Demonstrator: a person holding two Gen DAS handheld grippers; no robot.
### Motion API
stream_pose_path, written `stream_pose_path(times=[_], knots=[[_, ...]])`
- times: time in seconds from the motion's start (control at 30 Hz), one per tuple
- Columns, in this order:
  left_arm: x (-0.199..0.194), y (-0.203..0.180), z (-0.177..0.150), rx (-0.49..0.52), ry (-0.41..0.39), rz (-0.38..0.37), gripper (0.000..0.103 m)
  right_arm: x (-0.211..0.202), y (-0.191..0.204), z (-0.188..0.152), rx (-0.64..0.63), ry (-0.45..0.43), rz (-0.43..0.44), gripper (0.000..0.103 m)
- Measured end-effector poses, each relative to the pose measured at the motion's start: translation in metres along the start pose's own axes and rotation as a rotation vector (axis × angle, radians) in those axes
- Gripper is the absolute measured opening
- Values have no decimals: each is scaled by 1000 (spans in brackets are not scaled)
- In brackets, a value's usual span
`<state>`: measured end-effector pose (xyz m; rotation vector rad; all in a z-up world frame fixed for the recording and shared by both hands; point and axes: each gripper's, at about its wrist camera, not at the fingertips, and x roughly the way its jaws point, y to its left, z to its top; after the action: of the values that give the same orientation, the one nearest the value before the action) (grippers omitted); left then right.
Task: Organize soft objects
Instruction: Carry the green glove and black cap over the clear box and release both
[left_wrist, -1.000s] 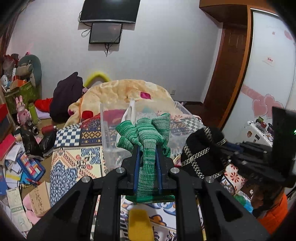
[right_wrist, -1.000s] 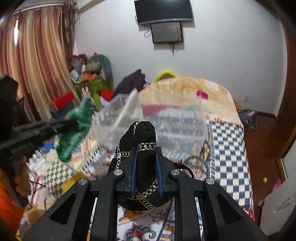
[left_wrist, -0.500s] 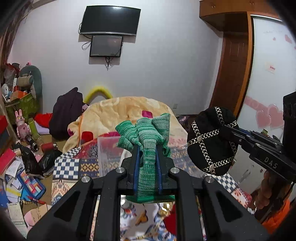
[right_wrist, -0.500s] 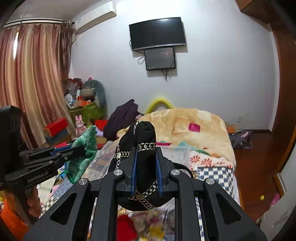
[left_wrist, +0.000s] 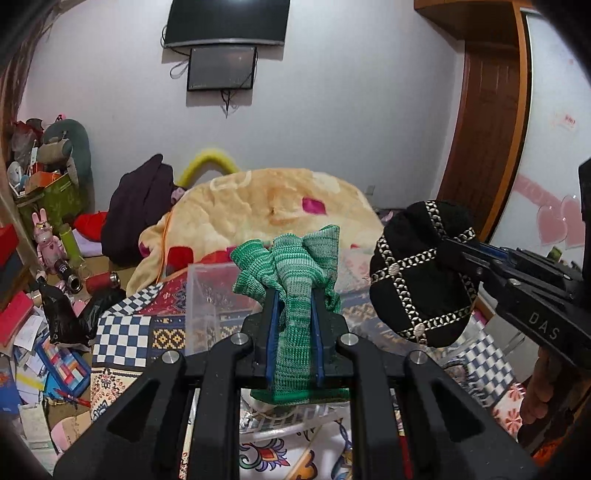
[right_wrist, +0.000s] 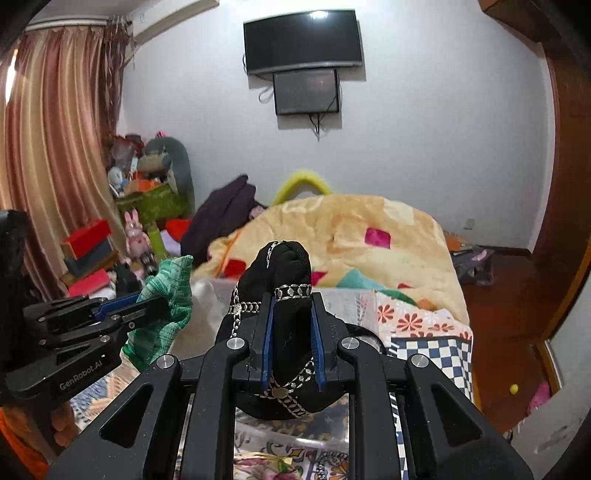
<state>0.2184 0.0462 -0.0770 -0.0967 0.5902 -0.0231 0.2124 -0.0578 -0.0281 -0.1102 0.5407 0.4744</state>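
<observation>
So far, both soft things are picked up but neither is put away; the left hand-held gripper (left_wrist: 293, 332) is clenched on a green knitted piece (left_wrist: 291, 266), whose bunched top fans out above the blue pads while its tail hangs below them; the right hand-held gripper (right_wrist: 291, 332) is clenched on a black knitted hat (right_wrist: 284, 280) trimmed with silver chain bands, squeezed narrow between its pads. Seen from the left wrist, the hat (left_wrist: 421, 273) hangs in the air just to the right of the green piece, near it but apart; seen from the right wrist, the green piece (right_wrist: 166, 295) hangs off to the left, likewise apart from the hat. Both are held up above the patterned quilt on the bed (left_wrist: 125, 332), touching nothing but the pads.

A clear plastic bin (left_wrist: 207, 295) stands on the quilt behind and below the green piece, and its near rim shows under the right gripper; I judge it the likely home for these things, though what it already holds cannot be made out. By that reading the grasp and lift are done for this pair; the carry over the bin, the lowering and the letting go are left; whether more soft things wait among the clutter beside the bed I cannot tell.
</observation>
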Motion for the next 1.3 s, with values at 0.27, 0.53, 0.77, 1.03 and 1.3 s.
stream_pose_path(times=[0.27, 0.53, 0.77, 1.03, 1.3], knots=[[29, -2, -8, 13, 82, -8, 16, 27, -3, -12, -34, 106, -26, 16], [37, -13, -16, 78, 107, 32, 24, 37, 0, -22, -66, 171, -31, 18], [21, -12, -21, 74, 112, 22, 54, 34, 1, -25, -87, 198, -38, 29], [-16, -2, -18, 46, 65, 1, 57, 5, -4, -19, -70, 143, -10, 56], [-66, 3, -15, 25, -18, -8, 66, -42, 4, -11, -76, 38, 42, 70]])
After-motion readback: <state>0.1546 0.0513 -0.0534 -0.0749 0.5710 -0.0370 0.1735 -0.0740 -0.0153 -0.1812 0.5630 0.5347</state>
